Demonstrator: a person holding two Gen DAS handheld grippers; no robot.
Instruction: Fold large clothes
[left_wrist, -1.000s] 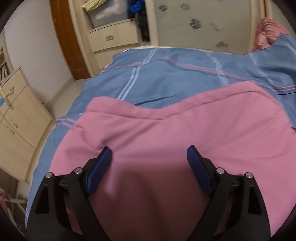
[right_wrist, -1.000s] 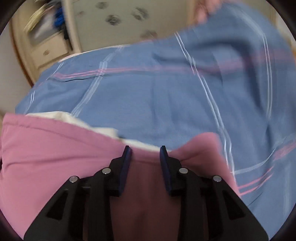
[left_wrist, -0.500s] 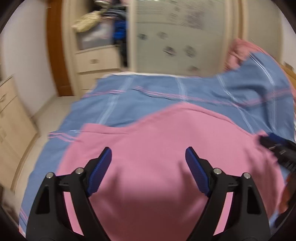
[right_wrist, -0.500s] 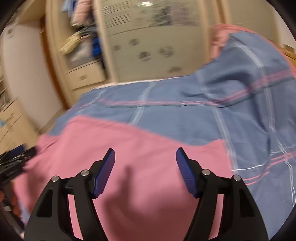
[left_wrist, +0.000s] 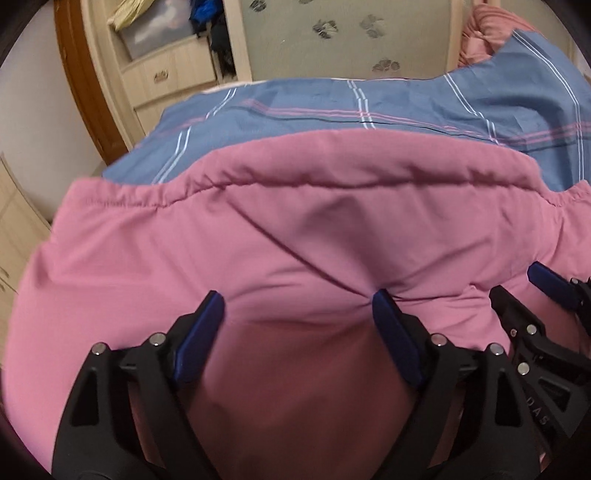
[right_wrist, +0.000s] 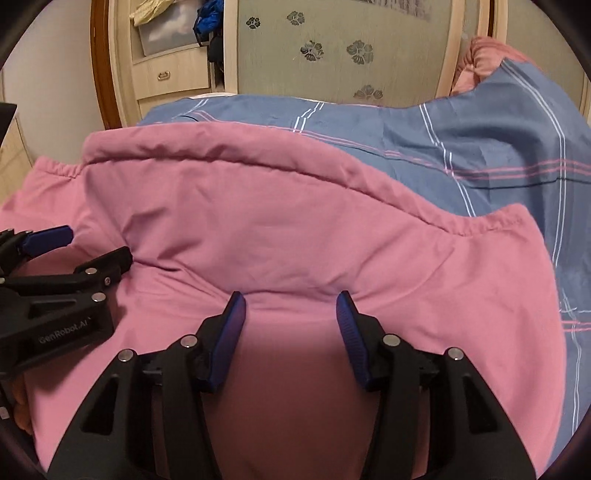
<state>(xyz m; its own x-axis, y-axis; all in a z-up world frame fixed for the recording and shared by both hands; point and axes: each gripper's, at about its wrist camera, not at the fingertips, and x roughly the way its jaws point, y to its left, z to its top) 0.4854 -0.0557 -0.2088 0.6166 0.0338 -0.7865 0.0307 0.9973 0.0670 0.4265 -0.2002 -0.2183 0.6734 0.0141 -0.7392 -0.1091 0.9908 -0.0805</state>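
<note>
A large pink garment (left_wrist: 295, 221) lies folded on the blue plaid bedspread (left_wrist: 332, 107); it also fills the right wrist view (right_wrist: 277, 221). My left gripper (left_wrist: 299, 306) is open, its fingertips pressing down on the pink cloth and making creases. My right gripper (right_wrist: 291, 302) is open and rests on the cloth close beside it. Each gripper shows in the other's view: the right gripper at the right edge (left_wrist: 532, 295), the left gripper at the left edge (right_wrist: 88, 254). Neither holds cloth between its jaws.
The bedspread (right_wrist: 480, 147) stretches beyond and to the right of the garment, with a pink pillow (right_wrist: 487, 55) at the far right. A wardrobe with drawers (left_wrist: 166, 77) and a patterned sliding door (right_wrist: 332, 48) stand behind the bed. A cabinet (left_wrist: 14, 229) stands left.
The right gripper opened and let go of the garment edge. Both grippers came down close together onto the pink cloth, which now lies flatter with a folded top layer.
</note>
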